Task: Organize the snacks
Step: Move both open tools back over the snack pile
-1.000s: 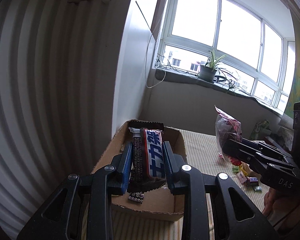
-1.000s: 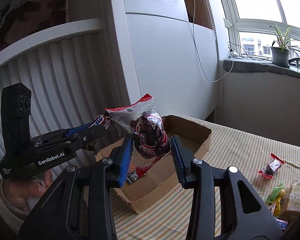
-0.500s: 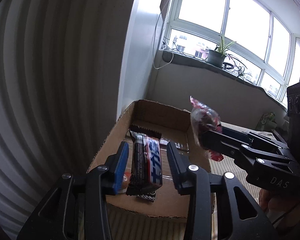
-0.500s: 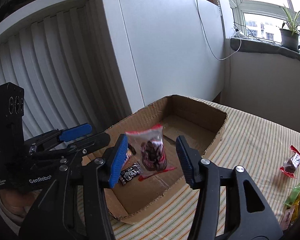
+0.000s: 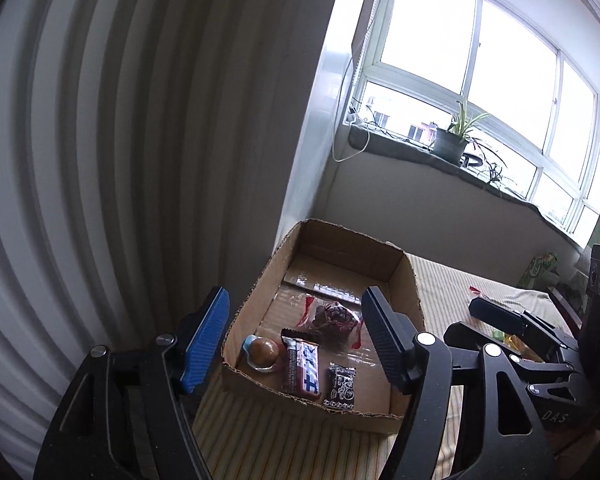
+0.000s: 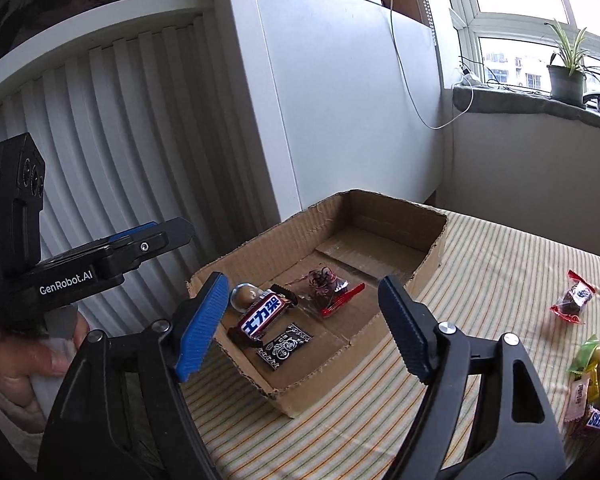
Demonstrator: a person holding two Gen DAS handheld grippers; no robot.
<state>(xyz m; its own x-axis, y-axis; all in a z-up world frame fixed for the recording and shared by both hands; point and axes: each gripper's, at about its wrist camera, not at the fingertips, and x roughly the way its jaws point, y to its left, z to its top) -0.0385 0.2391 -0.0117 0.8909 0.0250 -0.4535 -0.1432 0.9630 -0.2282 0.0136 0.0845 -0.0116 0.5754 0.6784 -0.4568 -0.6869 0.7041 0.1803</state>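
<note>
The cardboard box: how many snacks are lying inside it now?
4 in the cardboard box: a round candy in the near corner, a chocolate bar beside it, a small black packet by the near wall, and a red-edged clear bag mid-floor. None seems hidden.

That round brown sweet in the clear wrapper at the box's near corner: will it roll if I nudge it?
Probably: the round brown sweet looks ball-shaped. The cardboard box wall beside it should stop it. Its glossy clear wrapper may slip in tongs.

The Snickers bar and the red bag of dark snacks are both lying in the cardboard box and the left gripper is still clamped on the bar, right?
Not quite. In the left wrist view the left gripper has let go: its jaws are opening and the Snickers bar lies free in the cardboard box, near the red bag.
</note>
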